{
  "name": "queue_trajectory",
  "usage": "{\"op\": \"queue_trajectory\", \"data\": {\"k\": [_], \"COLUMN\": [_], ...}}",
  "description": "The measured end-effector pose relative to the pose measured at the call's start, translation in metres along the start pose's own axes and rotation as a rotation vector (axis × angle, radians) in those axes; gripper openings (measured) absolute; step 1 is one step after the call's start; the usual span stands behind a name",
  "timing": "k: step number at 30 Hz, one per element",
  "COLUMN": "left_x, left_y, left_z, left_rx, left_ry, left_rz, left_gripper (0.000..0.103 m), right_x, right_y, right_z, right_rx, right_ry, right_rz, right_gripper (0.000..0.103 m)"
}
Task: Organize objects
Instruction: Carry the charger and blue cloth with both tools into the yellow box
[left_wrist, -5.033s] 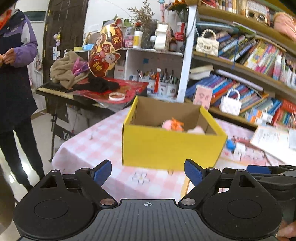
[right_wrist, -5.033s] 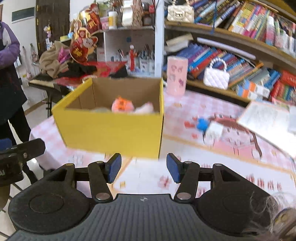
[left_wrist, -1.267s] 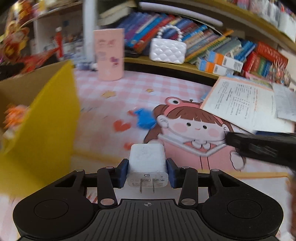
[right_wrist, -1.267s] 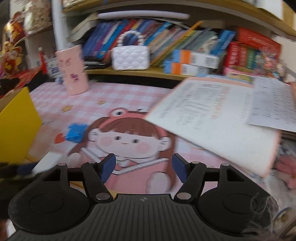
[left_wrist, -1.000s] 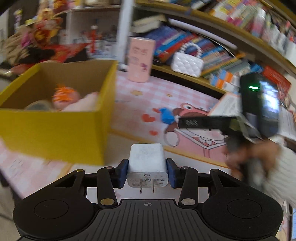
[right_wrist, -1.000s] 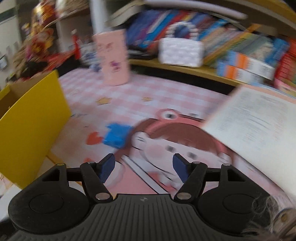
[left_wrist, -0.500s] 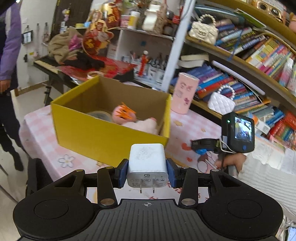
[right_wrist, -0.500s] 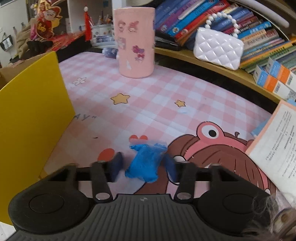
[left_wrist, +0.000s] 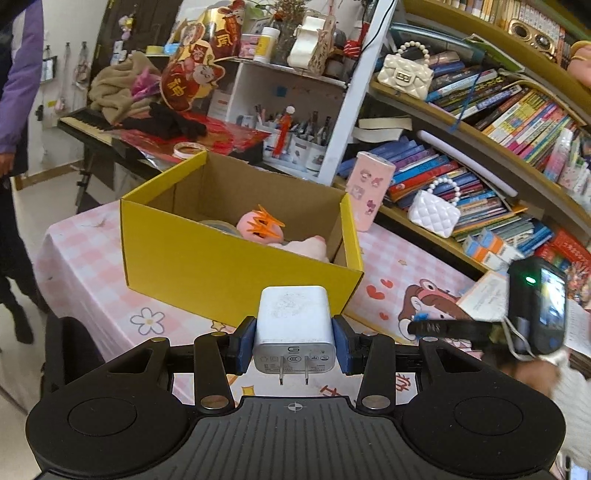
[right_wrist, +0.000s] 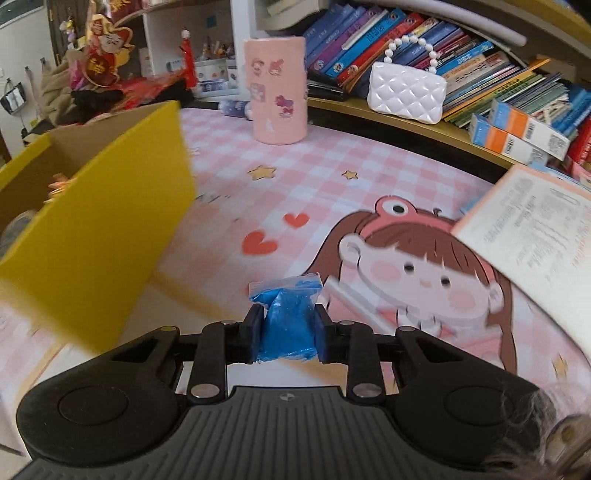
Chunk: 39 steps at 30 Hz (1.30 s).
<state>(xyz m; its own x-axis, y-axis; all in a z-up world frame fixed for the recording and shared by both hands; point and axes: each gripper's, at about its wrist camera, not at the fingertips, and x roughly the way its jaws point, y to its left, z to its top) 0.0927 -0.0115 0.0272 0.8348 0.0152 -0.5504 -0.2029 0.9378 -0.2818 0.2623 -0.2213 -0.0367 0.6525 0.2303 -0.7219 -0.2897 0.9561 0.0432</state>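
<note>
My left gripper (left_wrist: 294, 338) is shut on a white plug charger (left_wrist: 293, 328), its prongs pointing back at the camera, held above the table just in front of the yellow cardboard box (left_wrist: 221, 262). The box is open and holds a pink toy with orange spikes (left_wrist: 260, 227) and other soft items. My right gripper (right_wrist: 288, 328) is shut on a small blue plastic packet (right_wrist: 286, 319), lifted over the pink cartoon tablecloth, right of the box's wall (right_wrist: 96, 243). The right gripper also shows in the left wrist view (left_wrist: 417, 325).
A pink sticker-covered cup (right_wrist: 277, 88) and a white quilted handbag (right_wrist: 406, 92) stand behind the box by the bookshelf. An open book (right_wrist: 539, 236) lies at the right. A person in purple (left_wrist: 18, 110) stands at the left of the table.
My right gripper has closed on the blue packet and lifted it off the cloth. My left gripper, still holding the charger, has drawn closer to the yellow box.
</note>
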Motion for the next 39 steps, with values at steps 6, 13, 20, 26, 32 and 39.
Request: {"op": "queue_trajectory", "data": {"k": [6, 13, 20, 26, 32, 39], "left_x": [-0.009, -0.033, -0.054, -0.07, -0.085, -0.089], "left_y": [0.02, 0.054, 0.084, 0.109, 0.126, 0.131], "left_z": [-0.002, -0.009, -0.015, -0.022, -0.024, -0.02], "left_rx": [0.028, 0.068, 0.103, 0.129, 0.145, 0.17], "left_ry": [0.006, 0.008, 0.033, 0.047, 0.03, 0.023], "left_rz": [-0.051, -0.065, -0.081, -0.081, -0.088, -0.119], "left_gripper": [0.041, 0.041, 0.041, 0.041, 0.041, 0.041], "right_x": [-0.063, -0.109, -0.129, -0.141, -0.15, -0.156], "right_y": [0.036, 0.091, 0.15, 0.188, 0.213, 0.226], "right_z": [-0.031, -0.066, -0.092, -0.102, -0.106, -0.109], "right_rx": [0.034, 0.103, 0.057, 0.021, 0.002, 0.001], "right_ry": [-0.02, -0.007, 0.002, -0.02, -0.041, -0.042], "right_rz": [0.007, 0.028, 0.061, 0.071, 0.071, 0.045], "right_gripper": [0.026, 0.026, 0.026, 0.026, 0.026, 0.026]}}
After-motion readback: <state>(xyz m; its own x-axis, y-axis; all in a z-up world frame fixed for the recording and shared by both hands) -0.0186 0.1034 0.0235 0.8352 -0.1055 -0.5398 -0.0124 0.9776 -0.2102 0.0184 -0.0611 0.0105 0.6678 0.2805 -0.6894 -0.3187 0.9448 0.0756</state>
